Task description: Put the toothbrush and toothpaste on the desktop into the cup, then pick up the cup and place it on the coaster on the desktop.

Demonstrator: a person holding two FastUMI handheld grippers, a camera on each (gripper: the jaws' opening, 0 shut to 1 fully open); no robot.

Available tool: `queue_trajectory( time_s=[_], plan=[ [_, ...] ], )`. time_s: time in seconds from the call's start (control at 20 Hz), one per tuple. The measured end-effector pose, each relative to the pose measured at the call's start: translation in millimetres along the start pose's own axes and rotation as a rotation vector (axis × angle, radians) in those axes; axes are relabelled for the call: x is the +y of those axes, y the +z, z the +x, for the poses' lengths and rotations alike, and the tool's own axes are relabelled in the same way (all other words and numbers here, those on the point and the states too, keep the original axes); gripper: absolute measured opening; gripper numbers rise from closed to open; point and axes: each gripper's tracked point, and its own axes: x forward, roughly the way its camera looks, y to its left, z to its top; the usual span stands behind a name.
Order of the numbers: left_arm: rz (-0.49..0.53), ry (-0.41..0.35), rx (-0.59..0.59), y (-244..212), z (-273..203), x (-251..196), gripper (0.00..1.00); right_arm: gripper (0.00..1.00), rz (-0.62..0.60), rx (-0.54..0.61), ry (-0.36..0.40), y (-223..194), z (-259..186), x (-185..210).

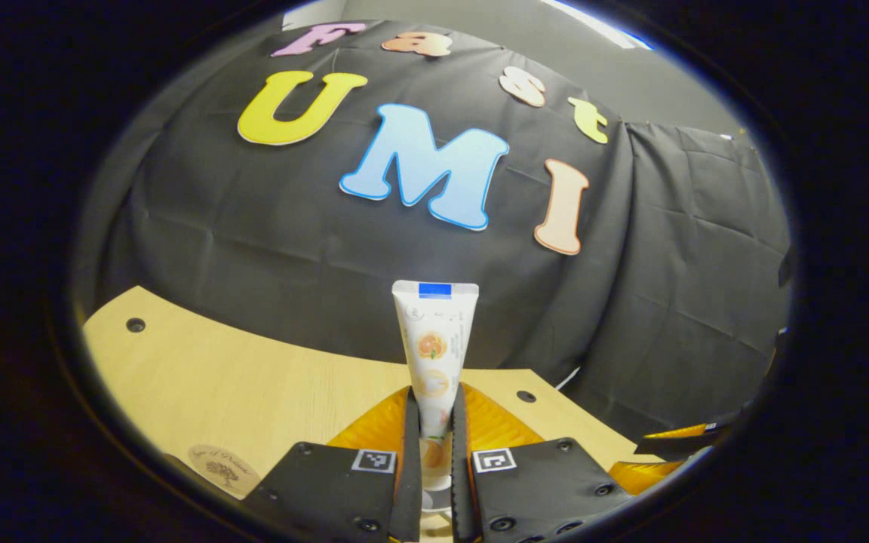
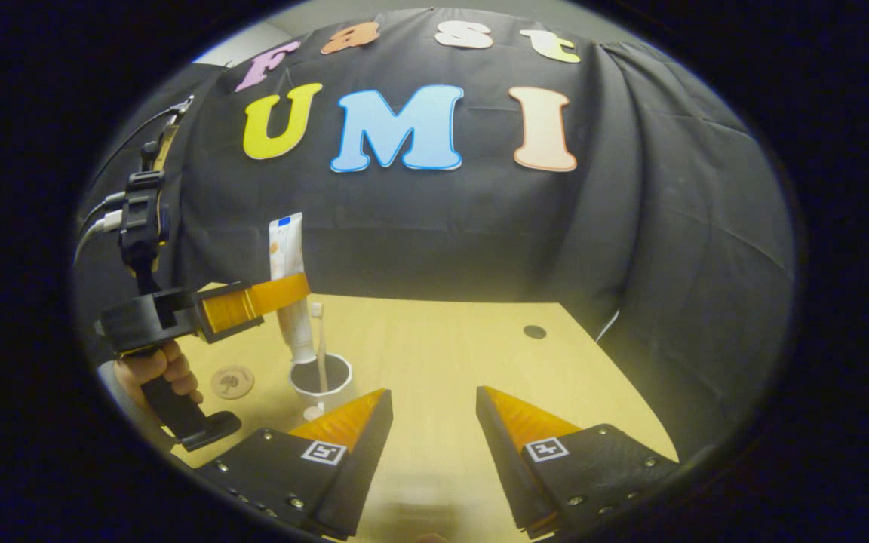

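**Toothpaste held upright above the cup**

Left gripper view: the toothpaste (image 1: 434, 354) is pinched upright between the left gripper (image 1: 434, 422) fingers.

Right gripper view: the right gripper (image 2: 431, 411) is spread; ahead-left, the toothbrush (image 2: 320, 343) is seen standing in the cup (image 2: 321, 381), coaster (image 2: 232, 381) beside.

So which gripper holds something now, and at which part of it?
The left gripper holds the toothpaste upright, clamped on its lower half near the cap. The right gripper is open and holds nothing.
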Motion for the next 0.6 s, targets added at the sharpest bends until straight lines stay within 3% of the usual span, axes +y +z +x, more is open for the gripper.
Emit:
queue_trajectory(
  time_s=[0.2,0.6],
  plan=[
    [0.055,0.005,0.014,-30,6,-2,0.20,0.71,0.028,0.028,0.000,-10,-2,0],
    [0.053,-0.001,0.082,-62,16,0,0.24,0.71,0.037,0.043,0.009,-14,1,4]
  ],
)
